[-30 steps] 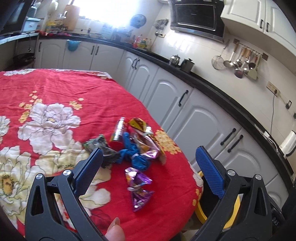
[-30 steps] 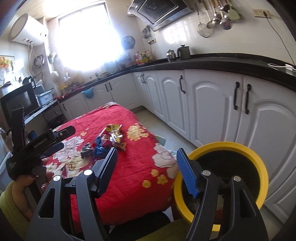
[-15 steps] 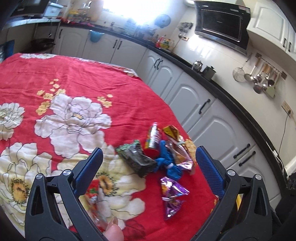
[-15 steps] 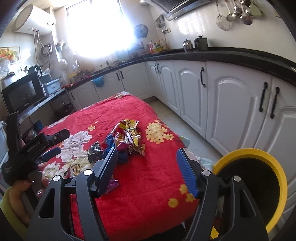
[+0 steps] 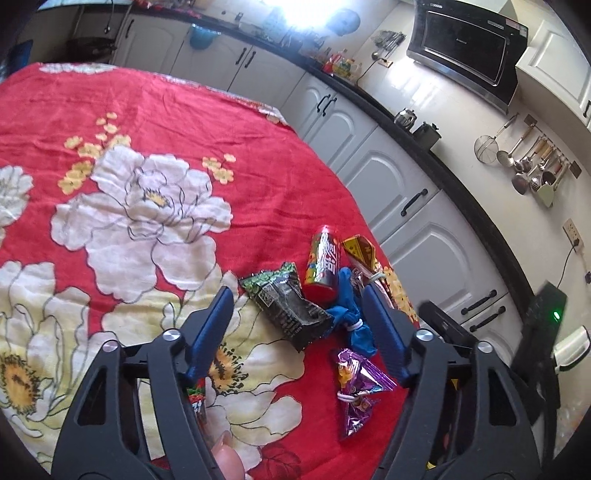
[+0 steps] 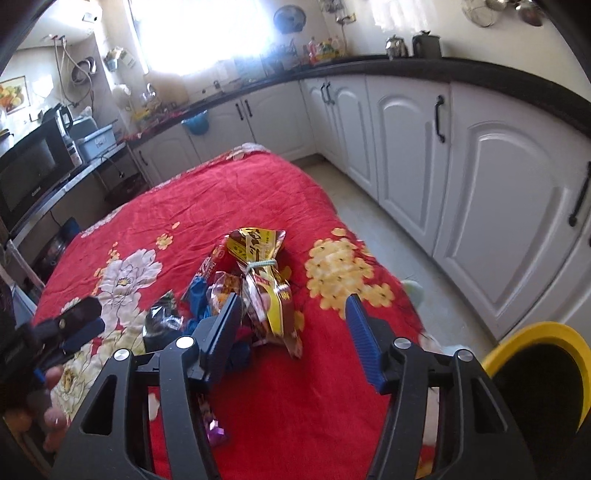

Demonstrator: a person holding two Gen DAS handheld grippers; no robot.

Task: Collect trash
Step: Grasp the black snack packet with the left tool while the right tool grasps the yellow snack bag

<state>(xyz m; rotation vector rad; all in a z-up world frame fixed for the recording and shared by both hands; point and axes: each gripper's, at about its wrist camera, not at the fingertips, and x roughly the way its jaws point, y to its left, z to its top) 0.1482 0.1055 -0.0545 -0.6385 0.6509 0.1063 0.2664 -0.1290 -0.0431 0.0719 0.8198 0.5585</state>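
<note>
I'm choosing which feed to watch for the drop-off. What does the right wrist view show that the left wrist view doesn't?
Only the right wrist view shows the yellow-rimmed bin beside the table, plus the microwave.
Only the left wrist view shows the purple wrapper in full and the hanging utensils.
Both show the red can, the dark green packet, the gold wrapper, and both grippers, left and right, open.

Bright sun pours through the window (image 6: 207, 33) and washes it white. Edges bend and go dark. The cabinets (image 6: 498, 206) look a bit blurry.

Open left tongs (image 5: 299, 317) above black wrapper (image 5: 286, 308)
</note>
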